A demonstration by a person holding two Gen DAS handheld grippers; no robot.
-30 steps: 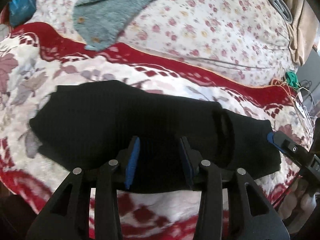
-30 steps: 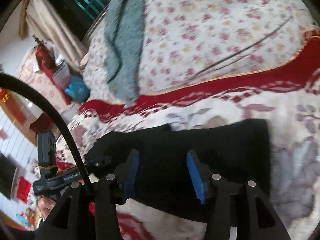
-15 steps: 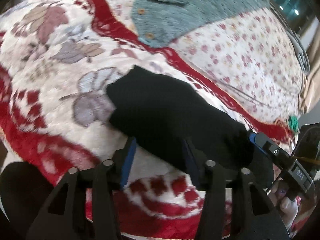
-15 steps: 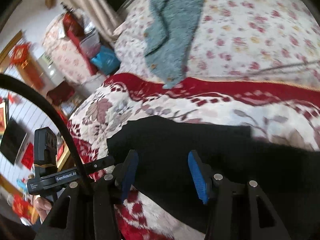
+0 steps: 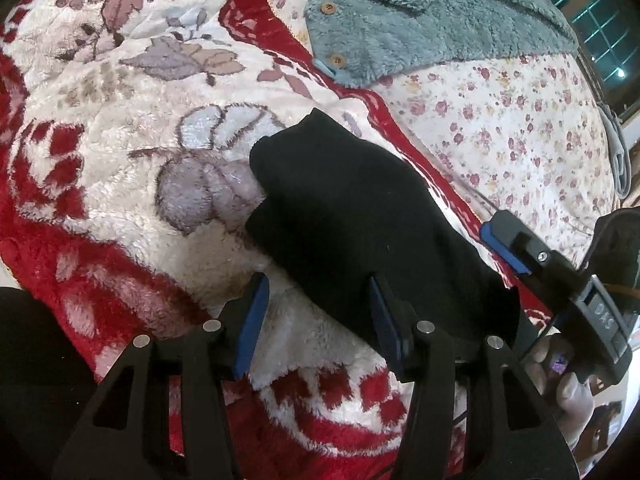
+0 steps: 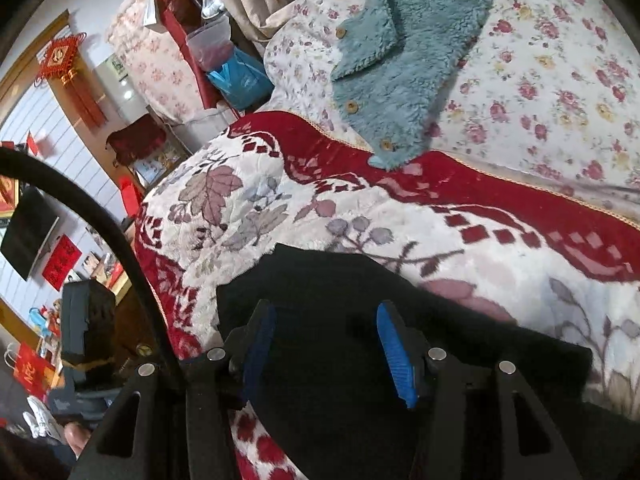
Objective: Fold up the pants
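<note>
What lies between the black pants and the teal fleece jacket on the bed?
Only bedding: the red-and-cream floral blanket, then a strip of flowered sheet. The right wrist view shows no object between pants and jacket.

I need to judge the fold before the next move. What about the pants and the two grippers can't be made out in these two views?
- Left wrist view: the near right end of the black pants is hidden behind the left gripper.
- Right wrist view: the pants' near edge is covered by the right gripper and cut off by the frame's bottom.
- Both views: layers and creases are lost in the dark fabric.
- Left wrist view: the right gripper shows one finger only.
</note>
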